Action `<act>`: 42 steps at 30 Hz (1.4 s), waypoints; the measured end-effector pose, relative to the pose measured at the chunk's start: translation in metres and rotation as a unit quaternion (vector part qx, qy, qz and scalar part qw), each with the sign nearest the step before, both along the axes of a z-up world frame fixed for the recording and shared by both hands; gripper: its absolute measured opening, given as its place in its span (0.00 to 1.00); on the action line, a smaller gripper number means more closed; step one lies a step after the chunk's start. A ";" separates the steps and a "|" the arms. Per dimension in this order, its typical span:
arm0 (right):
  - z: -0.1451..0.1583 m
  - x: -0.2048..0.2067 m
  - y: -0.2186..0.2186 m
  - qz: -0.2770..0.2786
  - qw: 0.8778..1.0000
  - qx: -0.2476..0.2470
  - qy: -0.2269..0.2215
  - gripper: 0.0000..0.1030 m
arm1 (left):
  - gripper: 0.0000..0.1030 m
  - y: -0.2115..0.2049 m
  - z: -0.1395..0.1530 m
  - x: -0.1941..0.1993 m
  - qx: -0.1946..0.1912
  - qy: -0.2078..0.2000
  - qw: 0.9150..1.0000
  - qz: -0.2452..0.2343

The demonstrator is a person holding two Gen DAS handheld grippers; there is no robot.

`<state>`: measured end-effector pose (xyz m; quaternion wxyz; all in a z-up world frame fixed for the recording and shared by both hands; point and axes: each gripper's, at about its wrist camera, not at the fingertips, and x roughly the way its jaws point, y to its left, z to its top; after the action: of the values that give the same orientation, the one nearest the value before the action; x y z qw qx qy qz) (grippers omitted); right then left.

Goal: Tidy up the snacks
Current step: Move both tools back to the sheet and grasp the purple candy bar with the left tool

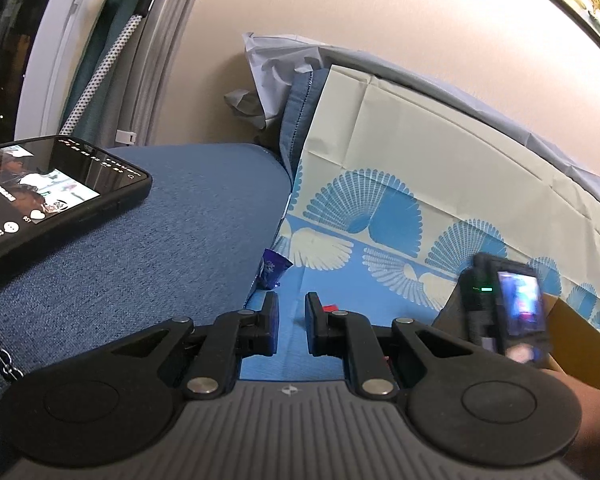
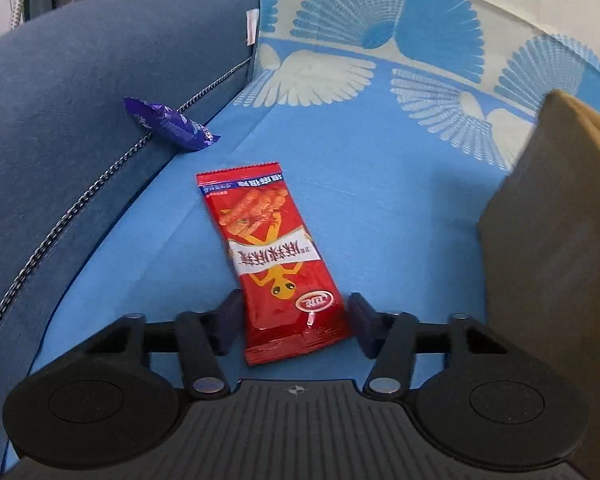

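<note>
The red snack packet is seen lying flat on the blue patterned cloth, with its near end between the two fingers of the right gripper. These fingers are spread wide apart, one on each side of the packet, and it cannot be told if they touch it. A purple wrapped candy is leaned against the blue sofa armrest, just beside a metal chain, and apart from the red packet. A brown cardboard box is placed at the right. In the left wrist view the left gripper is held above the cloth with its fingers slightly apart and nothing between them. A phone with a lit screen is laid on the armrest.
</note>
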<state>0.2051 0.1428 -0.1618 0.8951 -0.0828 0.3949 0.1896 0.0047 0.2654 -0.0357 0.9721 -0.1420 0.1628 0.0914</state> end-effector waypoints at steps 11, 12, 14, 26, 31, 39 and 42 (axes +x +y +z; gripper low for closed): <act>0.052 -0.099 -0.034 -0.001 0.998 0.009 0.067 0.07 | 0.16 -0.001 -0.001 -0.002 0.005 0.012 1.000 0.000; 0.057 -0.107 -0.035 0.003 0.998 0.008 0.055 0.07 | 0.16 -0.002 -0.002 0.000 0.008 0.016 1.000 -0.001; 0.063 -0.116 -0.038 0.006 0.999 0.019 0.033 0.14 | 0.16 -0.004 -0.003 0.004 0.017 0.030 0.999 -0.003; 0.047 -0.096 -0.037 -0.024 0.998 0.049 -0.013 0.36 | 0.47 -0.026 0.003 0.118 0.165 0.115 0.980 -0.009; 0.046 -0.087 -0.040 -0.030 0.997 0.070 0.015 0.41 | 0.47 -0.042 -0.014 0.197 0.273 0.161 0.948 0.001; 0.048 -0.080 -0.043 -0.029 0.995 0.089 0.033 0.41 | 0.05 -0.040 -0.068 0.238 0.390 0.262 0.882 -0.035; 0.048 -0.080 -0.043 -0.032 0.995 0.087 0.034 0.41 | 0.05 -0.041 -0.058 0.202 0.363 0.243 0.899 -0.029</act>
<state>0.1249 0.1002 -0.1140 0.8907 0.0146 0.4093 0.1974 0.2065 0.2240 -0.0934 0.8887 0.2521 0.3535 0.1474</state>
